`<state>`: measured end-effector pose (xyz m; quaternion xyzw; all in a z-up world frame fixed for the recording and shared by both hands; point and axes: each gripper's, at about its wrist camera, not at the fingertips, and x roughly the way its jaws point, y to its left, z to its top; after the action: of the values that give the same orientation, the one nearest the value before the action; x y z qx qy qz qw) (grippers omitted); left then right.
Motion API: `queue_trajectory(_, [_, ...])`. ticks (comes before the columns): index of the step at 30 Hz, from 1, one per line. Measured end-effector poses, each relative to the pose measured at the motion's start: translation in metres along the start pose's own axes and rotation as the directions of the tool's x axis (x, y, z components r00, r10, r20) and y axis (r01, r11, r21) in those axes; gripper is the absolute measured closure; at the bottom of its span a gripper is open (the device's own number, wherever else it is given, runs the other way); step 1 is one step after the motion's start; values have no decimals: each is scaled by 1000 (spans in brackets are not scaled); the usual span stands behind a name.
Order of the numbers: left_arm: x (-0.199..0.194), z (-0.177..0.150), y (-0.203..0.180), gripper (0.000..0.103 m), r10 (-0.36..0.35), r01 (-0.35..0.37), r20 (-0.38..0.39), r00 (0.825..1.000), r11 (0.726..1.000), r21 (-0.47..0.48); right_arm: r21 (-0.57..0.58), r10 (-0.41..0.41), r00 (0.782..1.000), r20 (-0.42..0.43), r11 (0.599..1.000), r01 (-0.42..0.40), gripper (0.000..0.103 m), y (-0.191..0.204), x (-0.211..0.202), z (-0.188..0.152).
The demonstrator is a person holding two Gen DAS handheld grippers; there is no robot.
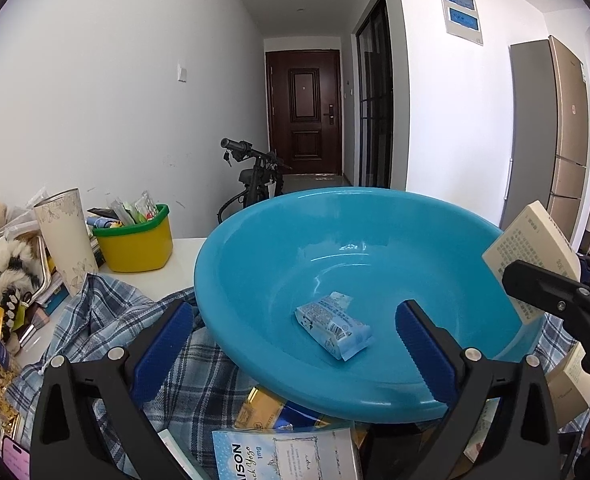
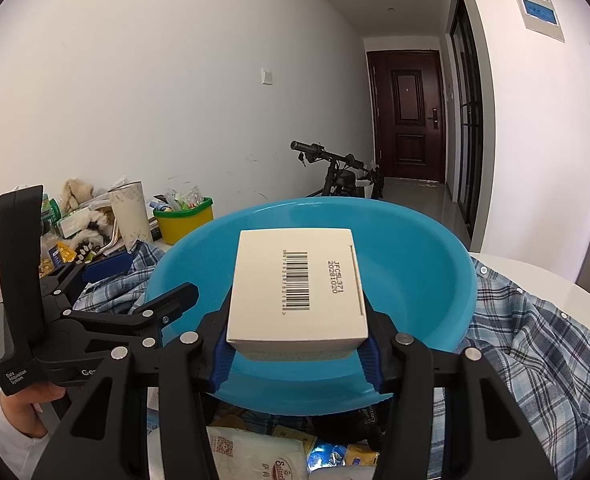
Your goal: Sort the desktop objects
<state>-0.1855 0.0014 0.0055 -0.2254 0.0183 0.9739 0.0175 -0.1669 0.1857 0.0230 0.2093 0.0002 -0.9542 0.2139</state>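
Note:
A wide blue basin [image 1: 279,240] sits on a plaid shirt. A small light-blue packet [image 1: 333,330] lies loose on its floor. My left gripper [image 1: 293,312] stands open at the basin's near rim, its blue pads [image 1: 163,344] well apart, with the packet ahead of them and untouched. My right gripper [image 2: 295,364] is shut on a white box with a barcode [image 2: 299,292], held over the basin [image 2: 415,280]. The box hides the packet in the right wrist view. In the left wrist view the box [image 1: 531,256] shows at the right edge.
A yellow bin with a green rim [image 1: 135,240], a cream tumbler [image 1: 65,236] and plush toys crowd the back left. The plaid shirt [image 2: 535,340] spreads right. Booklets and packets [image 1: 287,456] lie under the basin's near edge. A bicycle [image 1: 255,176] stands behind the table.

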Motion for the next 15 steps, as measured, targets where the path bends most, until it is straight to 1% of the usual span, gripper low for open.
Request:
queue_trajectory(3, [1,-1,1,0,-7,7,-6,1000,1000,-4,-1,-2,1000,-6,1000,2,53,0,1,0])
queue_trajectory(10, [0,-1,-3,0,4,-4,0,1000,1000,17,-1,1,1000,-4,1000,-1,53,1,0,0])
queue_trajectory(15, [0,-1,-3,0,2,-2,-5,1000,1000,13,3,-3,1000,-5,1000,3,53,0,0,0])
